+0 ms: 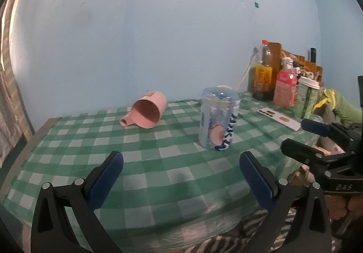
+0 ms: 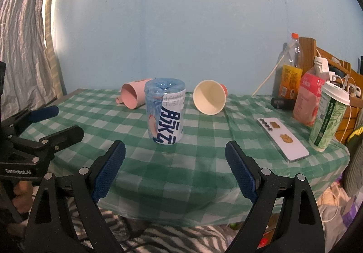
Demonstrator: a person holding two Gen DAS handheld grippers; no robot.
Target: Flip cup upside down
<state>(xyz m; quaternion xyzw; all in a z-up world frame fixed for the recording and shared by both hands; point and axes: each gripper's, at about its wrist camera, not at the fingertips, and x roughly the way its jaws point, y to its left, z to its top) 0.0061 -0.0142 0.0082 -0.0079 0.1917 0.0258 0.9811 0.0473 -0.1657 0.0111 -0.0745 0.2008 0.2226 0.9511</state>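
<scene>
A: Which cups are showing, and how are they lying?

B: Three are showing on the checked tablecloth (image 2: 199, 162). The pink cup (image 1: 147, 110) is lying on its side near the far edge, mouth facing the cameras, handle resting on the cloth. The paper cup (image 2: 209, 97) is also lying on its side, mouth forward. Between and in front of them, the clear labelled cup (image 2: 165, 112) is standing base-up — already inverted.

A: And the grippers?

B: The left gripper (image 1: 181, 175) and right gripper (image 2: 174, 166) are both hovering over the near edge, fingers spread wide, gripping nothing.

A: Which step is in hand?

B: The pictures are not settling which cup is meant. If it is the clear one, it is standing as the task wants. If it is a lying one, any grasp is calling for fingers across the wall — then a rotation bringing the rim down onto the cloth.
</scene>
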